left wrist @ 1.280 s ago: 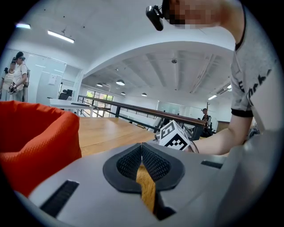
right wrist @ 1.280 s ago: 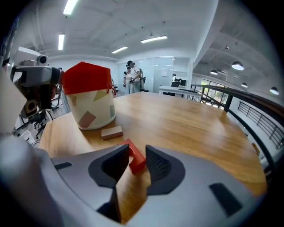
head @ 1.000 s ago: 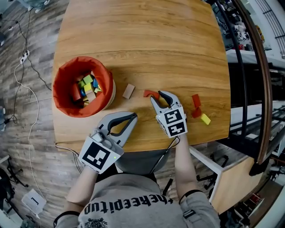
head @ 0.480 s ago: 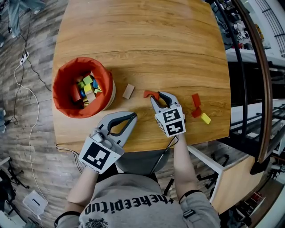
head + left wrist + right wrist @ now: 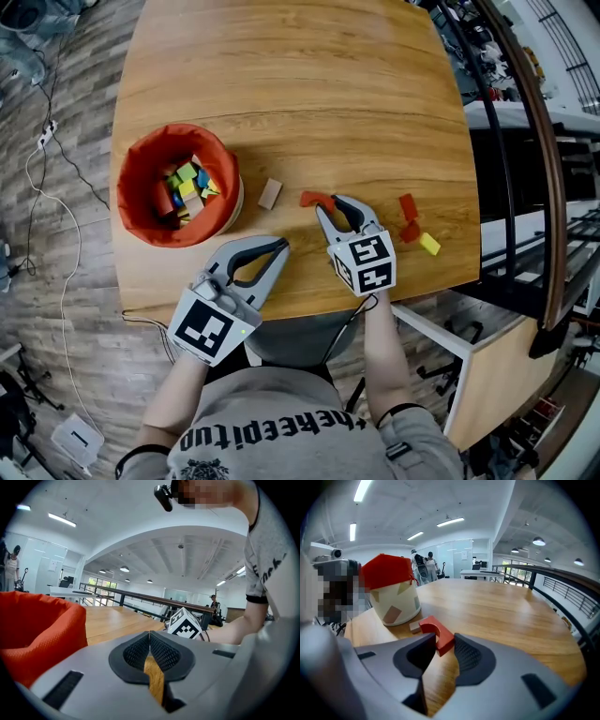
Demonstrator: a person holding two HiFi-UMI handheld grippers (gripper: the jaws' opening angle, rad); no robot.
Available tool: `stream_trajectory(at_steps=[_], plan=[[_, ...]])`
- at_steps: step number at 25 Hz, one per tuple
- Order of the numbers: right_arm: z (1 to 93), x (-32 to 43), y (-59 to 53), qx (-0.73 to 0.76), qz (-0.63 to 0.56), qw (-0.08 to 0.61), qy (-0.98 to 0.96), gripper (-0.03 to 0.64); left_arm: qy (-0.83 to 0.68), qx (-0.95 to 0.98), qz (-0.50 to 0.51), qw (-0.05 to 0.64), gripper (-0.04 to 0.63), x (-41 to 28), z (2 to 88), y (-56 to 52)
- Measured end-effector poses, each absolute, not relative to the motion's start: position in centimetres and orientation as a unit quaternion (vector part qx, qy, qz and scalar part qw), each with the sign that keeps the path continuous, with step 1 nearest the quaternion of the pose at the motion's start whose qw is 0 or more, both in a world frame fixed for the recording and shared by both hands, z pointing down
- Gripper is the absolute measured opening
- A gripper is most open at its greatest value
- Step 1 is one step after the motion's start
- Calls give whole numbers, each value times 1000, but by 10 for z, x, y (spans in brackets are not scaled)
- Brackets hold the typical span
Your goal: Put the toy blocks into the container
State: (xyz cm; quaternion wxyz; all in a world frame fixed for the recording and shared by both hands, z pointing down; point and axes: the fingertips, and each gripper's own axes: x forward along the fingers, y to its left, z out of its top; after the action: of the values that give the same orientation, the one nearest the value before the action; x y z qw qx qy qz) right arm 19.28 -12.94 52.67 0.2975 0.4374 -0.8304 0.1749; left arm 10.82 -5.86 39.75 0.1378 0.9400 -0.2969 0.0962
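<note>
The orange-lined container (image 5: pixel 131 183) stands at the table's left with several coloured blocks (image 5: pixel 187 186) inside; in the right gripper view the container (image 5: pixel 391 595) shows its patterned white wall. A red arch block (image 5: pixel 315 198) sits between the tips of my right gripper (image 5: pixel 330 204), whose jaws have just been closing. Up close, both pads press the arch block (image 5: pixel 437 631) at the right gripper (image 5: pixel 443 641) tips. A tan block (image 5: pixel 270 193) lies between arch and container. My left gripper (image 5: pixel 279 246) rests shut and empty near the front edge, its pads meeting (image 5: pixel 149 637).
Two red blocks (image 5: pixel 408 206) (image 5: pixel 410 232) and a yellow block (image 5: pixel 429 244) lie near the table's right edge. The tan block (image 5: pixel 415 627) is just beyond the arch. The orange container (image 5: pixel 37 630) fills the left of the left gripper view.
The right gripper's jaws have narrowed onto the red arch block and the gripper has lifted slightly. The left gripper has not moved.
</note>
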Motion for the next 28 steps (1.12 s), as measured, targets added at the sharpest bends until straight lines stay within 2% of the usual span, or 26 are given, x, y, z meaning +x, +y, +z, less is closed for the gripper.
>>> stream_trajectory(at_steps=[28], plan=[[390, 141, -76, 529, 109, 197, -818, 130, -208, 973, 63, 84, 15, 68, 351, -34]])
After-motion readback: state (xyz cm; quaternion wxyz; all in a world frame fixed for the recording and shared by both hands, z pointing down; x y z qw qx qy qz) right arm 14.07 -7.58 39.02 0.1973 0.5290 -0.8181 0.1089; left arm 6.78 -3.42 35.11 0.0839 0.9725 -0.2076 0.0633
